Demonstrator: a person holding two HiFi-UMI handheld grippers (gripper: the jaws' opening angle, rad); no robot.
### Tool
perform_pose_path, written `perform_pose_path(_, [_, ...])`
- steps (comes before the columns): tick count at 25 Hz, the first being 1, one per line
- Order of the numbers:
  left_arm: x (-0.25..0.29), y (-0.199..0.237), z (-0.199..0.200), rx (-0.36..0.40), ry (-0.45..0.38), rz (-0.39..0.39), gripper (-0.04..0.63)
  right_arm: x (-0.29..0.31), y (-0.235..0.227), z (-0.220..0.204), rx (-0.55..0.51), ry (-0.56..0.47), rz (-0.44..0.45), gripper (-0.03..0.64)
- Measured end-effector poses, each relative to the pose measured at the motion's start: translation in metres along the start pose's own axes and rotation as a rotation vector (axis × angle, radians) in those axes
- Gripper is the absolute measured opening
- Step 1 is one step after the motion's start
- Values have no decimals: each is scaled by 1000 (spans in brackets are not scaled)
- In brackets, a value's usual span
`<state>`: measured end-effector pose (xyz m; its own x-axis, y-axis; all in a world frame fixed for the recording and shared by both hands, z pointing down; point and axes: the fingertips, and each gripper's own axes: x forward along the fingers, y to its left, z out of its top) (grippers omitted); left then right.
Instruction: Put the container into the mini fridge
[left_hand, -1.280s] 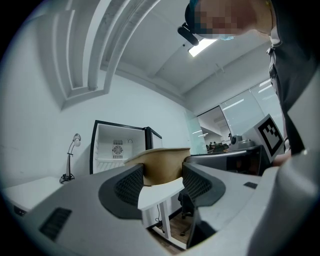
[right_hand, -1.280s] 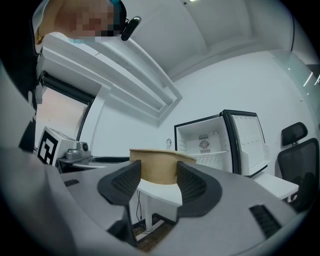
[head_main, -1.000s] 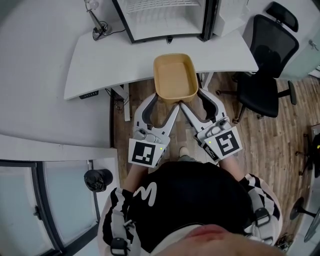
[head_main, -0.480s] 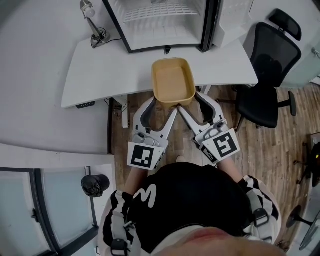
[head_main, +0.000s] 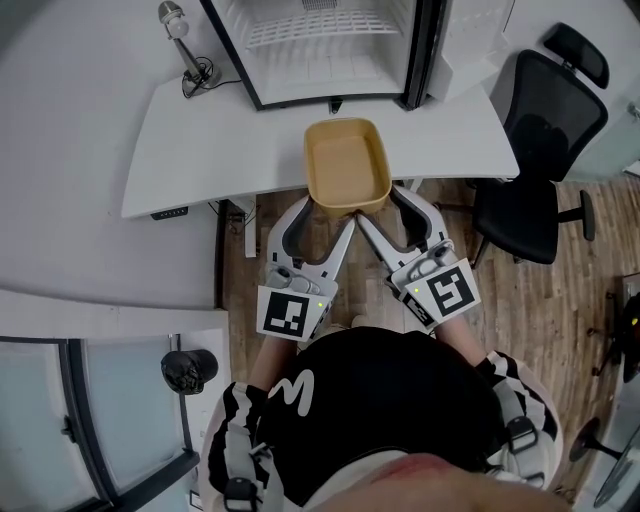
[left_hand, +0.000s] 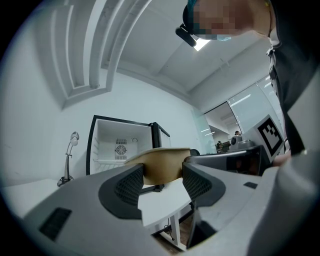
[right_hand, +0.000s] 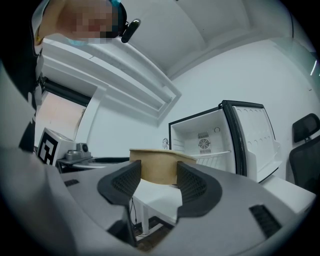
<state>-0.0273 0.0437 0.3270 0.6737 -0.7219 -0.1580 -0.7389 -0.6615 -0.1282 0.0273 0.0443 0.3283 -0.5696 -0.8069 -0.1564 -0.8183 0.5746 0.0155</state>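
Now left tongs (head_main: 328, 208) and right tongs (head_main: 382, 204) grip the tan container (head_main: 347, 160).

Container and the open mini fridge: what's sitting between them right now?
Just a bare strip of the white desk separates the container from the mini fridge. The head view shows this best.

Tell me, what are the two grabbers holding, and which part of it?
Both hold the tan container. The left gripper is clamped on its near left corner, and the right gripper on its near right corner.
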Motion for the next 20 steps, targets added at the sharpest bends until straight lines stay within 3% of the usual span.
perform_pose_path(20, [-8, 7, -6, 3, 13, 50, 249, 5, 6, -6, 12, 4, 43, 233])
